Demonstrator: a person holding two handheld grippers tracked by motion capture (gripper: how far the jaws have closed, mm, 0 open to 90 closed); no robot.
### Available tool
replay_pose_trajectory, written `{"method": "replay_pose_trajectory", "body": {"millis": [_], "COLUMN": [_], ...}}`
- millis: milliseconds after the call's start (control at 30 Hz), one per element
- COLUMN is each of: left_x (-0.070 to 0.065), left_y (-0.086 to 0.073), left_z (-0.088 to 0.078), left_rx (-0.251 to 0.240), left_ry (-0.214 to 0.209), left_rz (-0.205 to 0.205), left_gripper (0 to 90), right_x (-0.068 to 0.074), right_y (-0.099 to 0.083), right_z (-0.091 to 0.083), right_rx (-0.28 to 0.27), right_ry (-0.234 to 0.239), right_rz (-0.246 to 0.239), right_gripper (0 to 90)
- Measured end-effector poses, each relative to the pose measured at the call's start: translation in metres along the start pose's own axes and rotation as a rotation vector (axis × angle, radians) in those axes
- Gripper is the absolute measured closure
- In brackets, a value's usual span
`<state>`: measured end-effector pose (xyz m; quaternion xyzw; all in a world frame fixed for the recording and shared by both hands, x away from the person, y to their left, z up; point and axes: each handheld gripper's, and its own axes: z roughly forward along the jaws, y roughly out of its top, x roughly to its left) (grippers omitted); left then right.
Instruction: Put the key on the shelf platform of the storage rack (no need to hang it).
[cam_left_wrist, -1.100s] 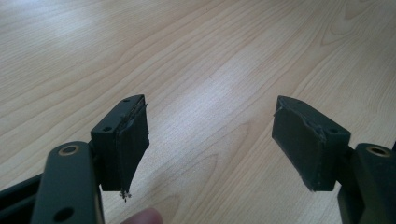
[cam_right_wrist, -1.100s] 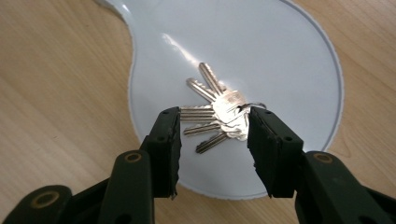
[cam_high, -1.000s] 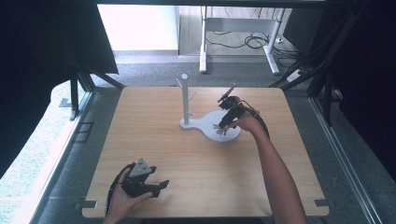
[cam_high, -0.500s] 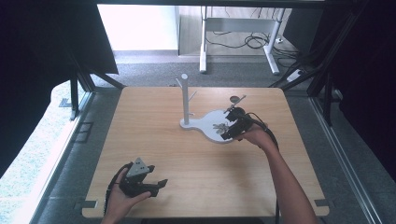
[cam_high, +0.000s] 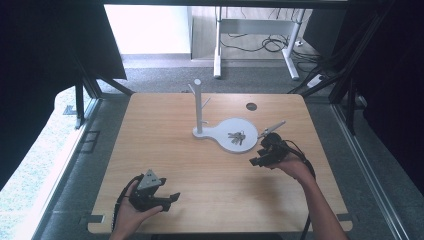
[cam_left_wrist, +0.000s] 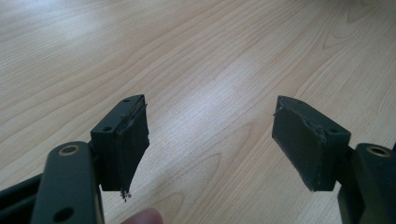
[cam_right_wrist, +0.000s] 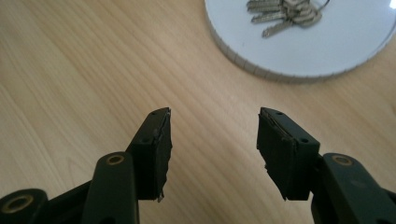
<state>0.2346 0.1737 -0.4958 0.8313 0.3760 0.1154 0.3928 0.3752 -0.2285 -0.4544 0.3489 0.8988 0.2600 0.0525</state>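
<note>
1. Right gripper: the jaws have just been opening and now stand wide, with nothing between them. In the right gripper view, only bare table shows between its pads.
2. Keys: they lie flat as a bunch on the white base of the peg stand, at about 4 o'clock from the post. From your right gripper they sit near, at about 10 o'clock, and nothing touches them.
3. My read is that the keys are down on the base and the step is getting the right claw clear. Back off toward 5 o'clock, level, with the jaws wide. Don't sweep across the rim of the base, because it looks light and could slide.
4. Watch your cable. Keep it off the base and the pegs.
5. If you need to regrip, come in from 4 o'clock with the jaws low. Straddle the ring end, not the fanned blades, which will slip.
6. Left gripper: its jaws are wide and empty. It sits at the 7 o'clock corner of the table, well apart from the stand. Leave it parked there.
</note>
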Motion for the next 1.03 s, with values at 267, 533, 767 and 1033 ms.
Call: {"method": "replay_pose_trajectory", "body": {"millis": [267,533,767,1033], "left_x": [-0.001,-0.002,-0.003,-0.003], "left_y": [0.000,0.000,0.000,0.000], "left_z": [0.001,0.002,0.003,0.004], "left_rx": [0.003,0.003,0.011,0.013], "left_ry": [-0.002,-0.003,-0.003,-0.003], "left_rz": [0.002,0.003,0.008,0.009], "left_gripper": [27.3,27.3,27.3,27.3], "right_x": [0.007,0.016,0.020,0.021], "right_y": [-0.037,-0.075,-0.087,-0.085], "right_z": [-0.006,-0.004,0.002,0.000], "right_rx": [-0.025,-0.058,-0.073,-0.104], "right_ry": [-0.009,-0.016,-0.013,-0.039], "right_rz": [0.019,0.045,0.056,0.056], "right_gripper": [45.5,45.6,45.6,44.4]}}
